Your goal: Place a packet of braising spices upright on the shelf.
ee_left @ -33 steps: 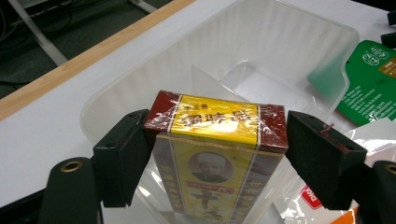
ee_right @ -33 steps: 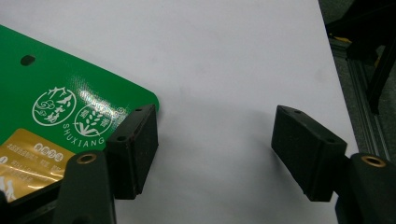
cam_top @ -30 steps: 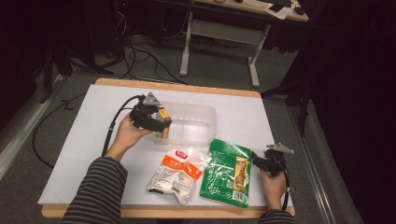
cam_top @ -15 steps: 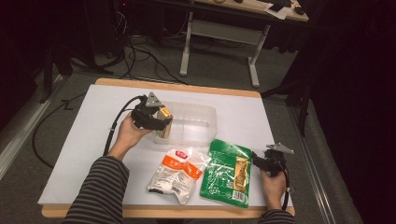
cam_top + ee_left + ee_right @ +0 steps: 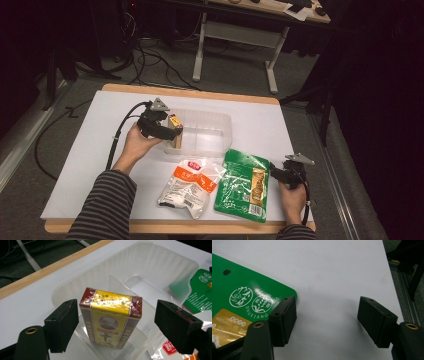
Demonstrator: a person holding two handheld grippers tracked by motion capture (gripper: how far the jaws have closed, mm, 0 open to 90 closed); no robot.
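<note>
The box stands upright at the near left end of the clear tub, close to the tub's wall, with bare floor in the rest of the tub. The left hand-held gripper has just been opening; its jaws stand wide on both sides of the box with gaps, not touching. The box is yellow and dark red, shiny with wrap. The right hand-held gripper is open over bare white tabletop, beside the green bag, near the right edge.
</note>
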